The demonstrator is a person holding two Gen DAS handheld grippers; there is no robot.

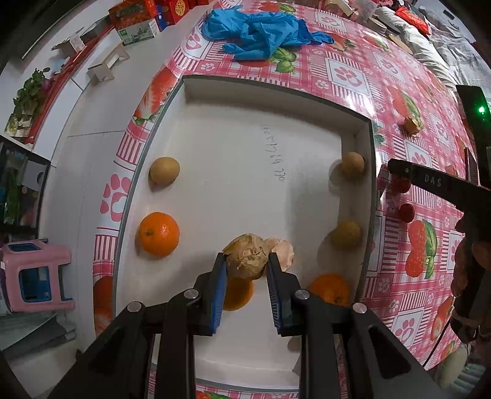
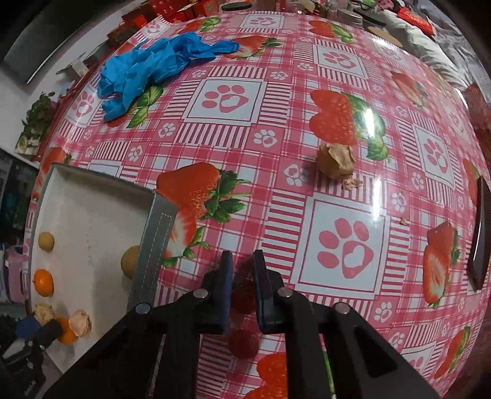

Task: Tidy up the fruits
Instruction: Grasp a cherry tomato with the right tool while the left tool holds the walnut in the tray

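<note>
A white tray (image 1: 270,92) holds two oranges (image 1: 158,233), several round brown fruits (image 1: 164,170) and a papery husk fruit (image 1: 284,250). Above the tray's near end my left gripper (image 1: 248,256) is shut on another brown husk fruit (image 1: 244,264), over a partly hidden orange (image 1: 237,294). To the right of the tray (image 2: 156,233), my right gripper (image 2: 243,261) points down at the tablecloth and is shut on a small dark red fruit (image 2: 242,294). A second red fruit (image 2: 244,343) lies just below it. One loose husk fruit (image 2: 335,160) sits on the cloth further out.
Blue gloves (image 2: 147,67) lie crumpled at the far left of the strawberry-print table. A dark flat object (image 2: 480,236) is at the right edge. Red and green boxes (image 1: 138,18) line the far side. A pink stool (image 1: 33,276) stands on the floor to the left.
</note>
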